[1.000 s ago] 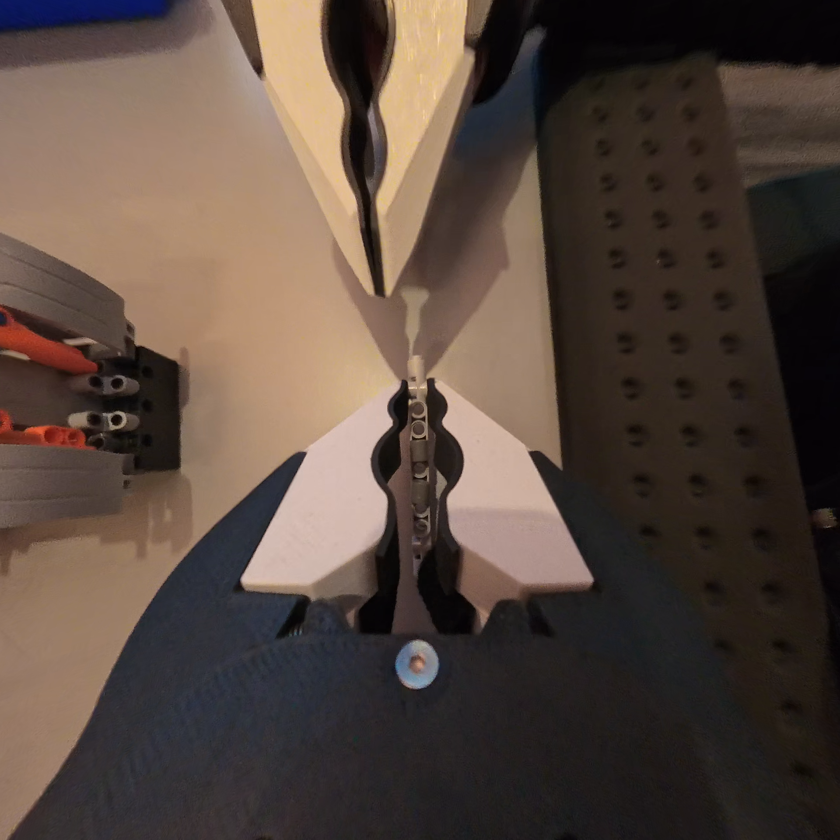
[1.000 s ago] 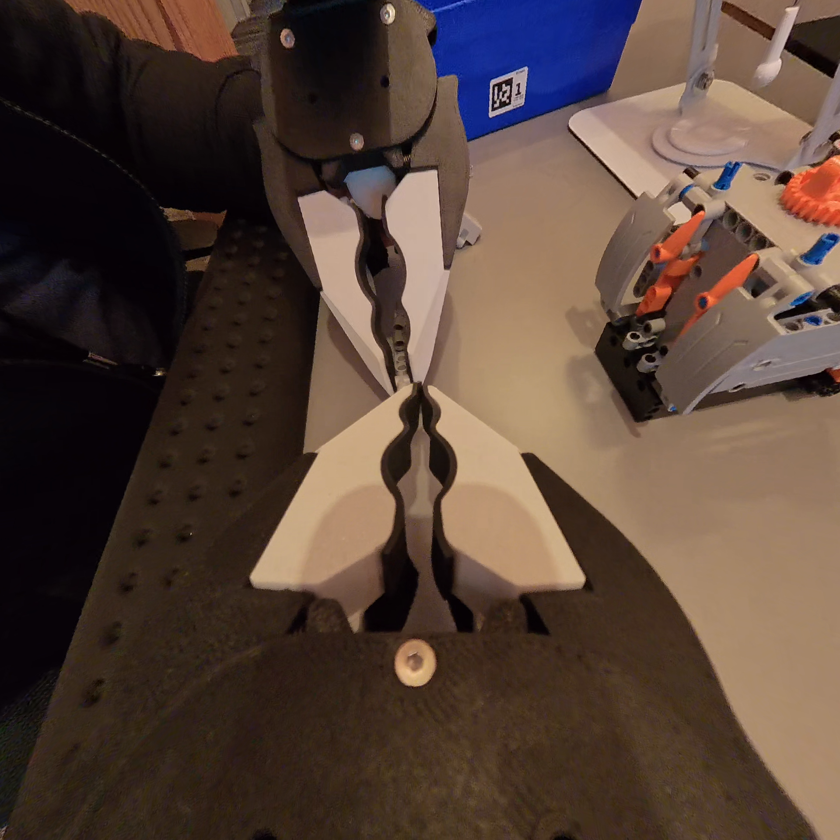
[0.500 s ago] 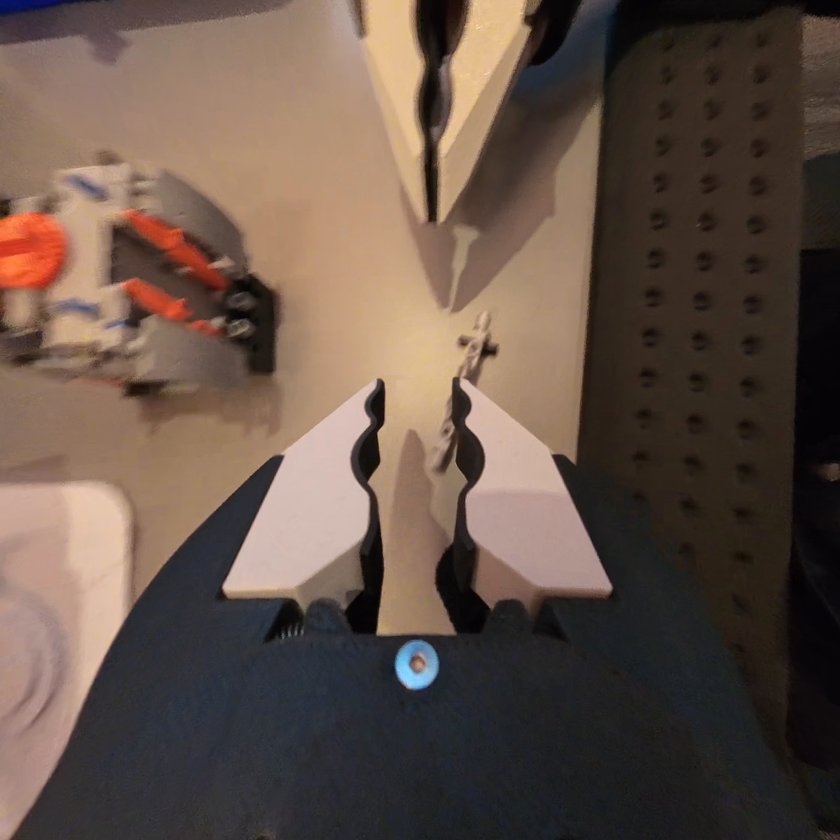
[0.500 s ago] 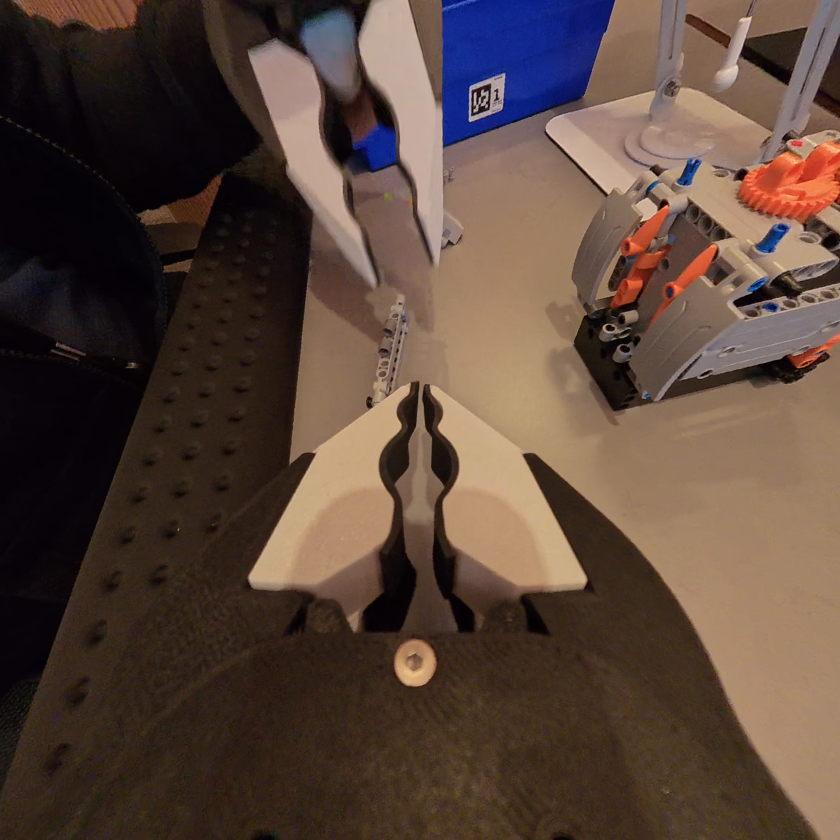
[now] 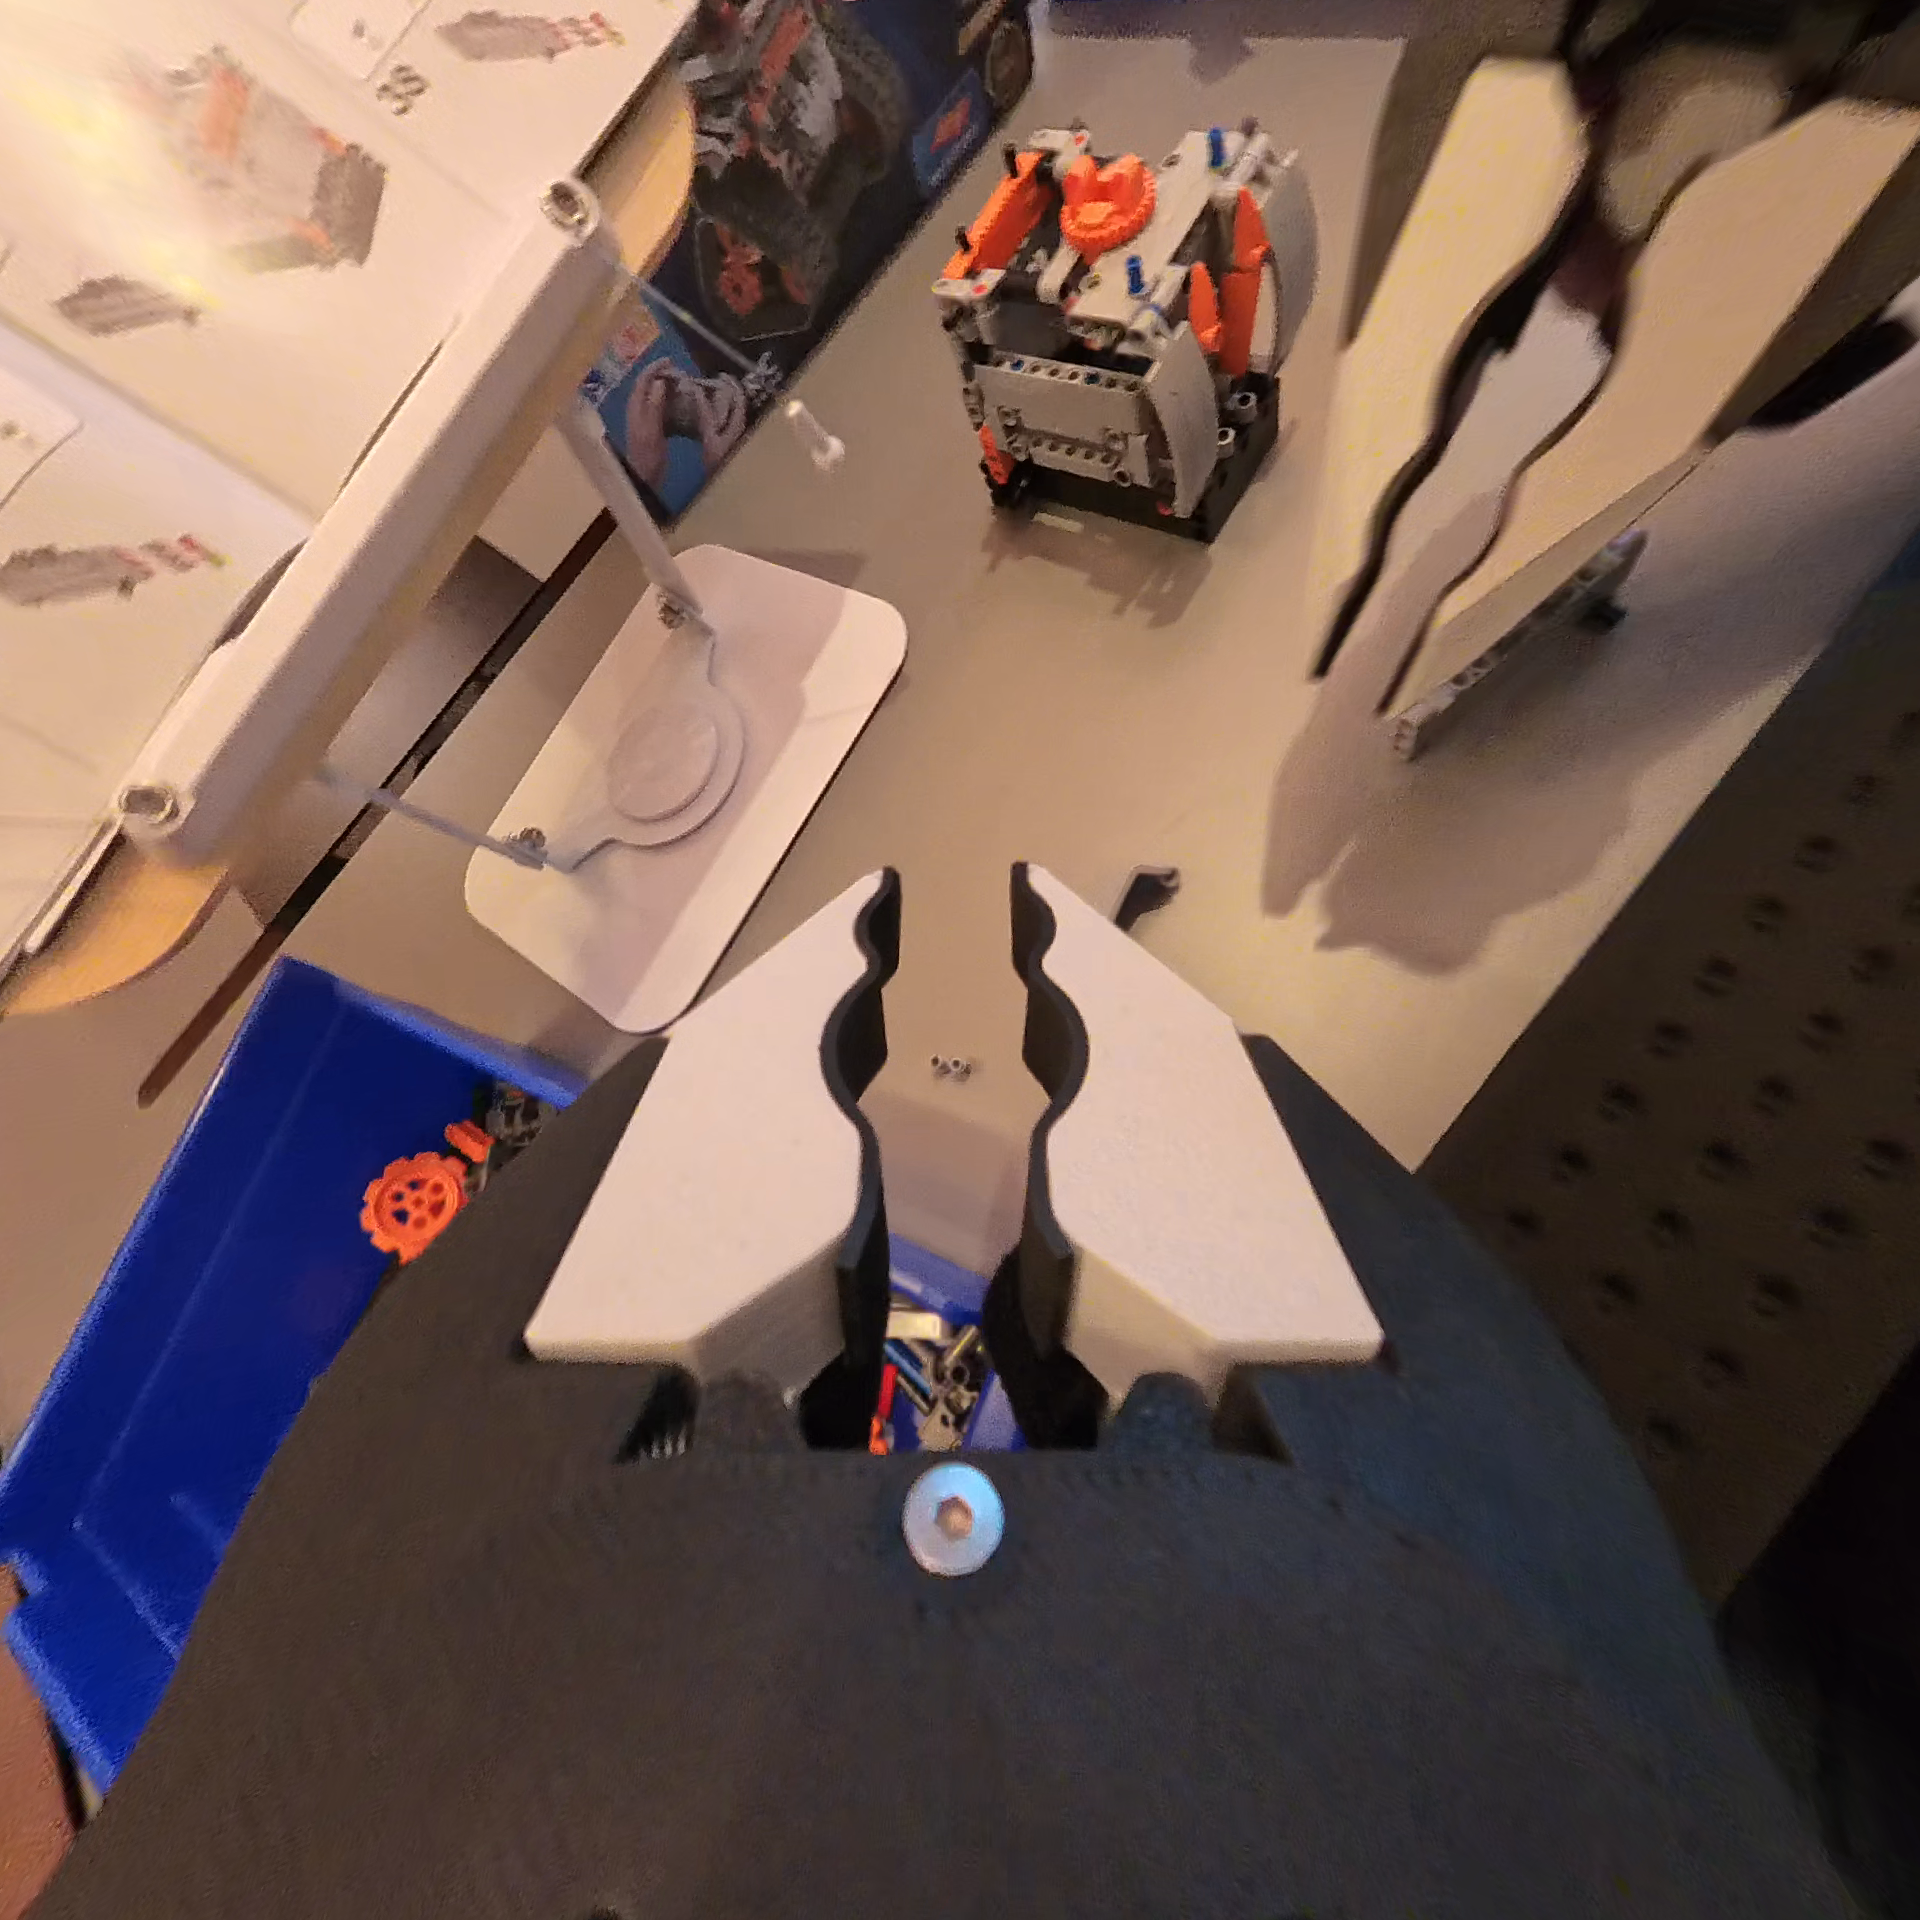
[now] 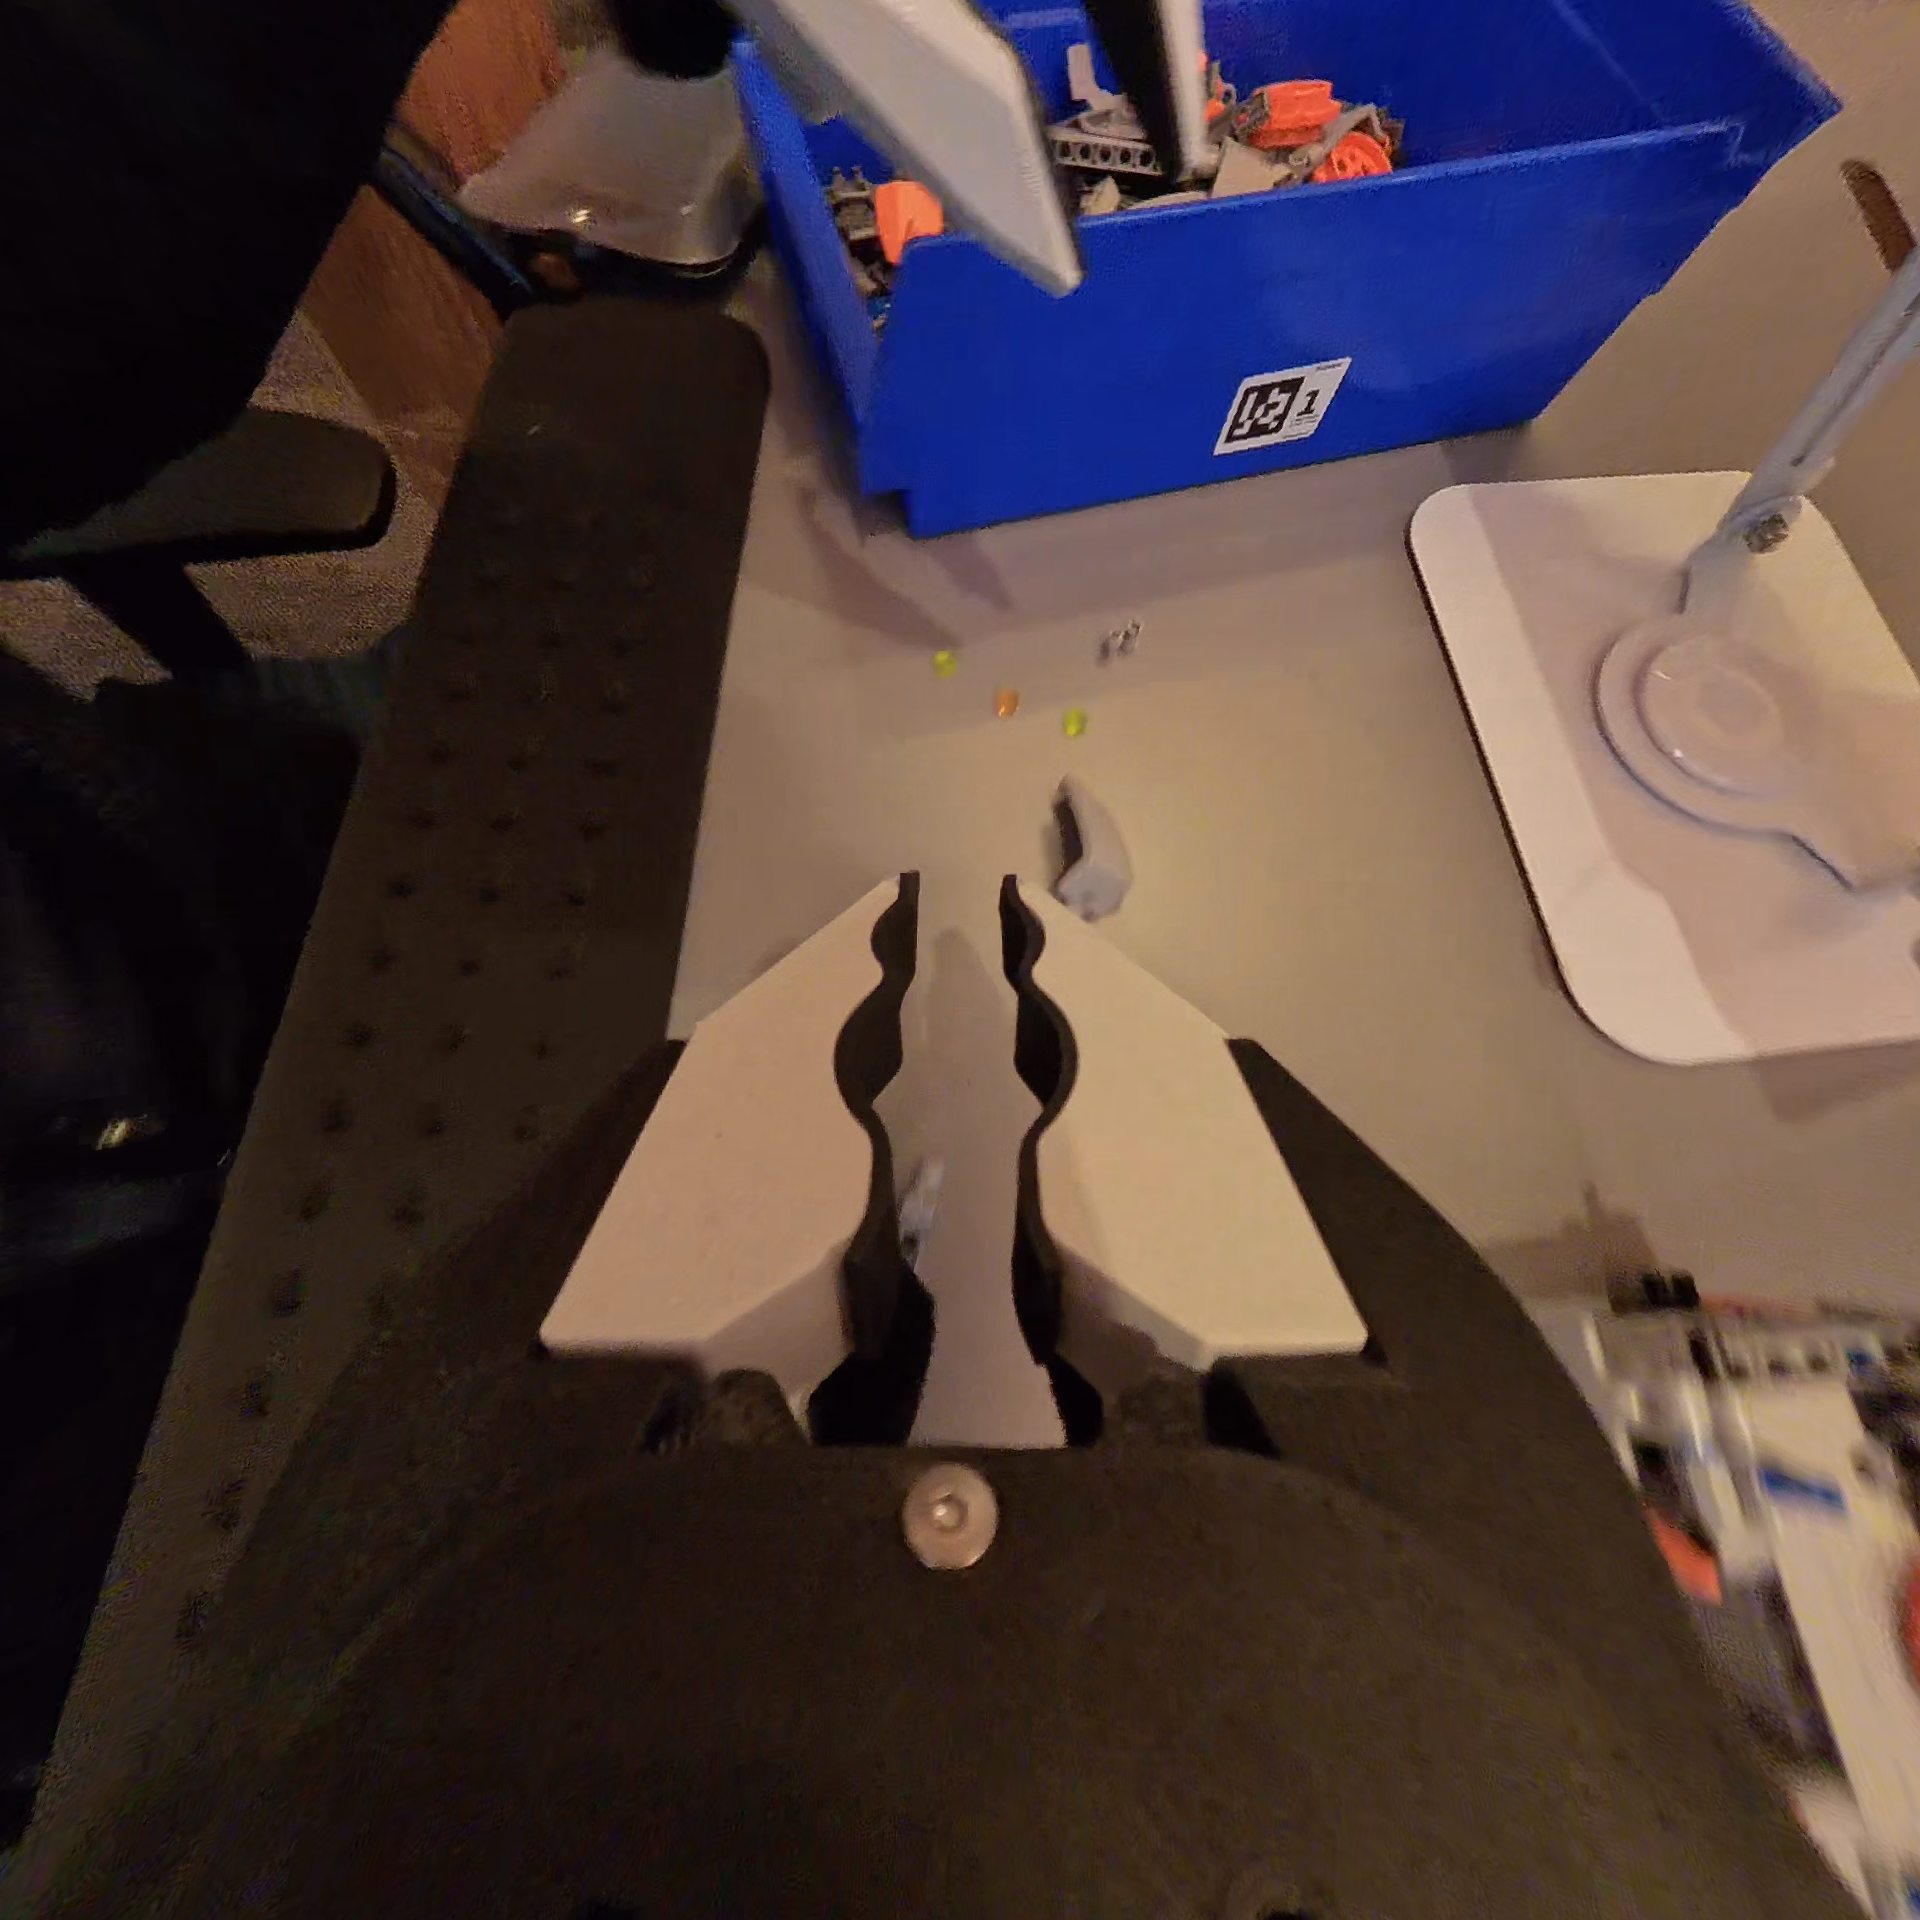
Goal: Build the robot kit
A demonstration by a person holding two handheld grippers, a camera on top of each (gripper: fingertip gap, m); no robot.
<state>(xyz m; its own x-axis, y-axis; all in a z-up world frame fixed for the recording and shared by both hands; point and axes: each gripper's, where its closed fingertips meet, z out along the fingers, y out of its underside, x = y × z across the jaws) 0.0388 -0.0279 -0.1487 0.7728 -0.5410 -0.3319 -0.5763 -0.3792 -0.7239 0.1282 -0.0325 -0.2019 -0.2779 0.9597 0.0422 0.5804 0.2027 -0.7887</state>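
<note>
My left gripper is open and empty. It hovers over the near edge of the blue bin, and a tiny grey connector lies on the table below its jaws. One of its fingers shows above the bin in the right wrist view. My right gripper is open. A thin grey beam lies on the table under it, close to the left pad and not pressed. In the left wrist view the right gripper hangs just above that beam.
A grey, orange and black brick model stands on the table. A white stand base and the blue bin of loose parts are near. A grey curved piece, small yellow and orange beads and a black dotted mat lie alongside. The grippers' ends are close to 11 cm from one another. The tiny grey connector is about 15 cm from both grippers' fingertips. It is also in sight in the right wrist view.
My left gripper opened and let go of the grey beam, which now lies on the table. The left gripper then swung away over the blue bin. My right gripper went from shut to open above the beam.
</note>
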